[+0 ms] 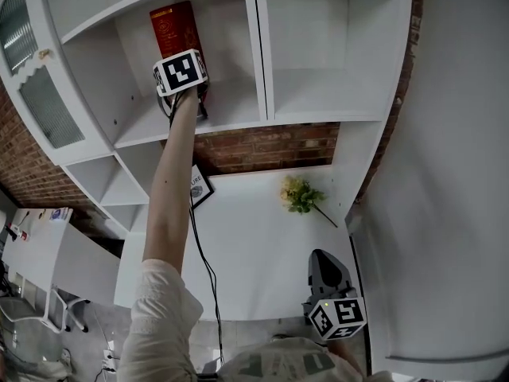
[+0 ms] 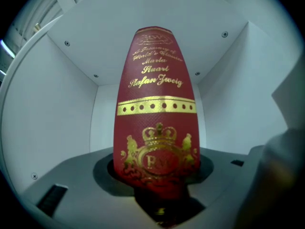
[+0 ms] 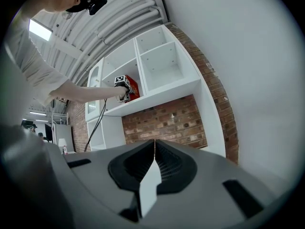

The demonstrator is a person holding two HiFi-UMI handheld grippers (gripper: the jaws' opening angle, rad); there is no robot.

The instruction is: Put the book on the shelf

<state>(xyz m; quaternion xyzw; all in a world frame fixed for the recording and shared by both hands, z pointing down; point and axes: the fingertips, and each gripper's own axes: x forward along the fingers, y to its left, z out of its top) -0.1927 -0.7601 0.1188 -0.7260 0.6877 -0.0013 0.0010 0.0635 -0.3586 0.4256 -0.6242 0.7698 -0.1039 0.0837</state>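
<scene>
A red book (image 1: 172, 29) with gold lettering stands upright inside the upper left compartment of the white shelf unit (image 1: 258, 62). My left gripper (image 1: 181, 70) reaches into that compartment at arm's length and is shut on the book's lower end. In the left gripper view the book (image 2: 156, 123) fills the middle, its foot pinched in the left gripper (image 2: 159, 178); whether it rests on the shelf board is hidden. My right gripper (image 1: 324, 258) hangs low at the right, shut and holding nothing. In its own view the right gripper (image 3: 154, 144) has its jaws pressed together, with the book (image 3: 133, 87) far off.
The compartment to the right (image 1: 334, 46) holds nothing. On the white counter (image 1: 254, 253) below lie a framed picture (image 1: 199, 188) and a sprig of yellow flowers (image 1: 301, 195). A brick wall (image 1: 262, 146) backs the counter. A black cable (image 1: 203, 253) hangs along my left arm.
</scene>
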